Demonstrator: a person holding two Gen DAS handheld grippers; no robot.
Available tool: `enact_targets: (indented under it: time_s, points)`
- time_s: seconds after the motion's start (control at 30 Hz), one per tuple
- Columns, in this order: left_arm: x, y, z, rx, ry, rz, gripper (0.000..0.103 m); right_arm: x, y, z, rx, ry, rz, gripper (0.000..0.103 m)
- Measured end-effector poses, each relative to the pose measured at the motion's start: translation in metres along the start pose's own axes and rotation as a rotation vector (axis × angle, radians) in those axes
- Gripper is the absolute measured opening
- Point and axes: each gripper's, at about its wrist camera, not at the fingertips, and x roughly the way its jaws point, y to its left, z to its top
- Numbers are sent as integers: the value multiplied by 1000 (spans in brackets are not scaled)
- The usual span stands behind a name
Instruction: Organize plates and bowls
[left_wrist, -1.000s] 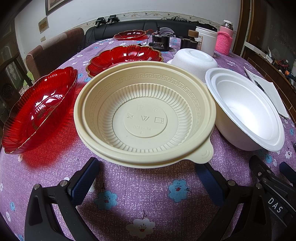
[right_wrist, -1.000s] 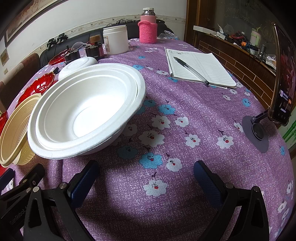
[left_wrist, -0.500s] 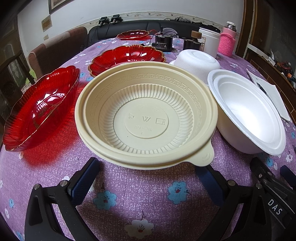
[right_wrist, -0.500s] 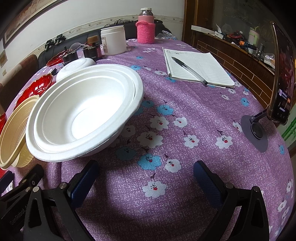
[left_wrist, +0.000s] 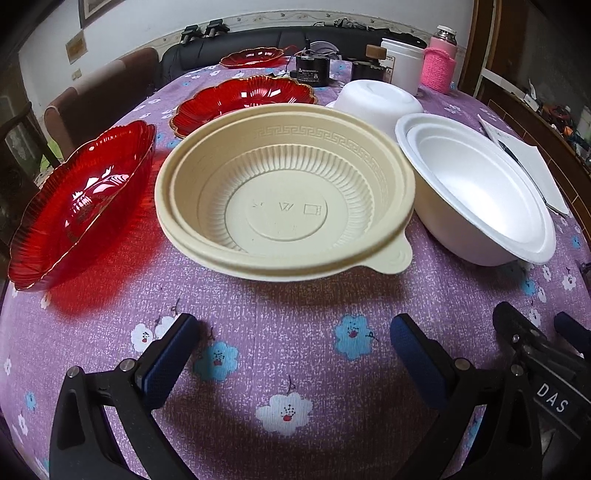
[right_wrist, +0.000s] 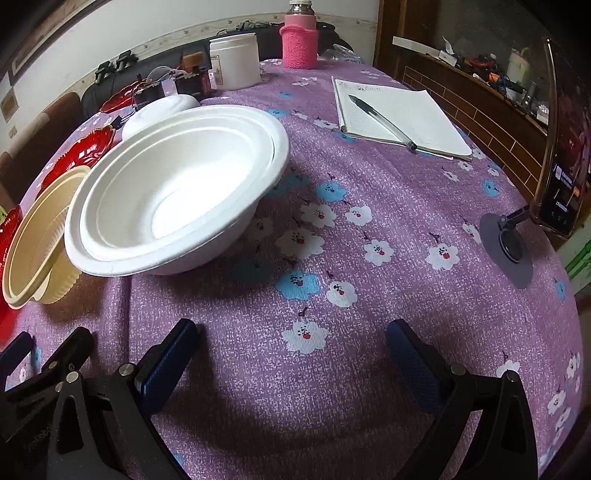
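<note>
Facing the beige bowl (left_wrist: 284, 192) at frame centre, the left gripper (left_wrist: 291, 345) stood wide open, empty; the right gripper (right_wrist: 291, 345), likewise spread and empty, had the white bowl (right_wrist: 177, 192) upper left.

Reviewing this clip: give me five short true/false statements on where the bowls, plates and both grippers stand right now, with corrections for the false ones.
1. The left gripper is open and holds nothing. True.
2. The beige bowl stands upside down. False: it sits upright, its ribbed inside showing.
3. The upright white bowl has a second white bowl nested inside it. True.
4. The right gripper is shut on the pen. False: it is open over bare tablecloth; the pen lies on the notebook.
5. Another white bowl lies upside down behind the beige bowl. True.
</note>
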Motion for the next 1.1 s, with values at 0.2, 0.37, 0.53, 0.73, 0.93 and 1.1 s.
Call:
enact_targets:
  time_s: [0.2,0.37,0.53,0.73,0.93,1.1]
  points:
    - [-5,5,-3,-24,-11,-34,103,-2,0,-3,-1,-6,2,102]
    - [-5,7,-4,-39,-18,-38,103,-2,0,-3,0,-6,1,102]
    - [-5,7,-4,-38,-18,-36,103,-2,0,-3,0,-7,2,102]
    - [-5,7,-4,-37,-17,-35,103,-2,0,-3,0,-7,2,102]
    - [-3,4,-4,-24,-10,-16,103,-3,0,-3,0,-7,2,102]
    - [-3,3,-3,-13,-6,-6,103,-4,0,-3,1,-6,0,102]
